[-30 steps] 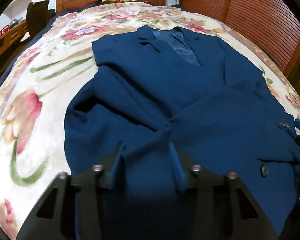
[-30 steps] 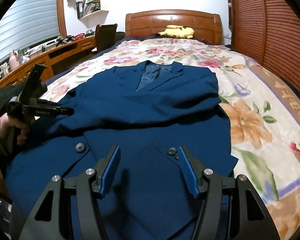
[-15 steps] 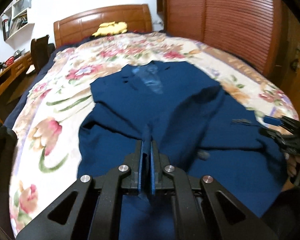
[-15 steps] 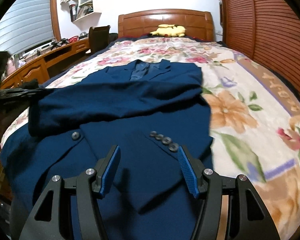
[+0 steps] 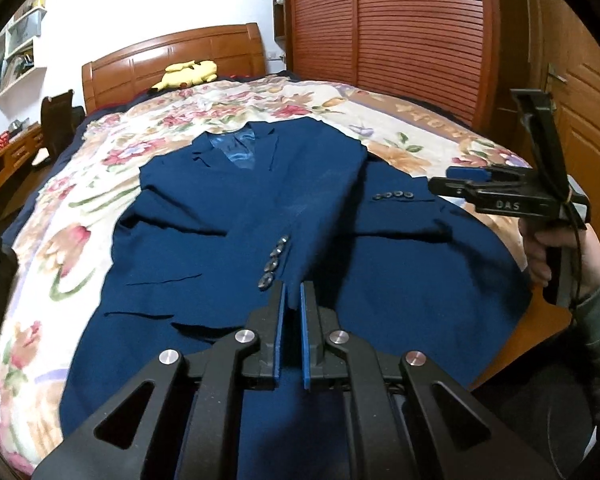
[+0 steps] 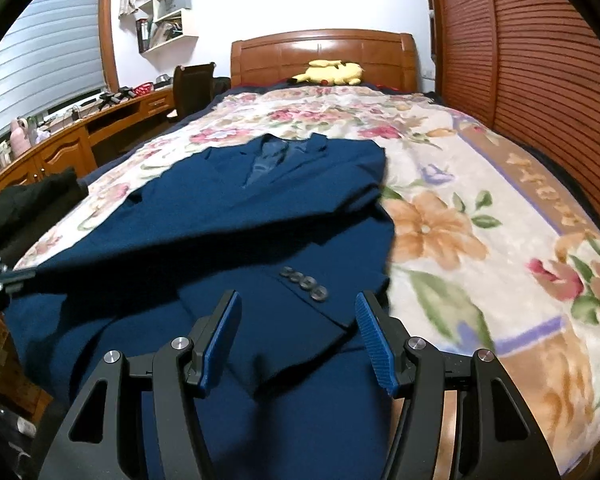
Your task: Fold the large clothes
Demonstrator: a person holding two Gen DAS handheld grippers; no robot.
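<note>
Jacket [image 5: 292, 216], dark blue, lies face up on the bed [image 5: 100, 184] across the centre of both views, collar toward the headboard in the upper part of the frame, hem toward the cameras. Both sleeves look folded in over the chest, their cuff buttons showing near the middle, so the sleeve step seems done and a fold of the body is likely next. The left tongs [image 5: 293, 300], at the lower centre of the left view, are clenched; whether any cloth sits between the pads I cannot tell, as the sleeve end reaches right up to their tips. The right tongs [image 6: 298, 320] stand released, spread over the jacket's lower right part, with a buttoned cuff just beyond the tips and nothing between them. In the left view they appear at the right edge, beside the jacket's side. The next move probably calls for each pair to take a hem corner and carry it up toward the collar.
</note>
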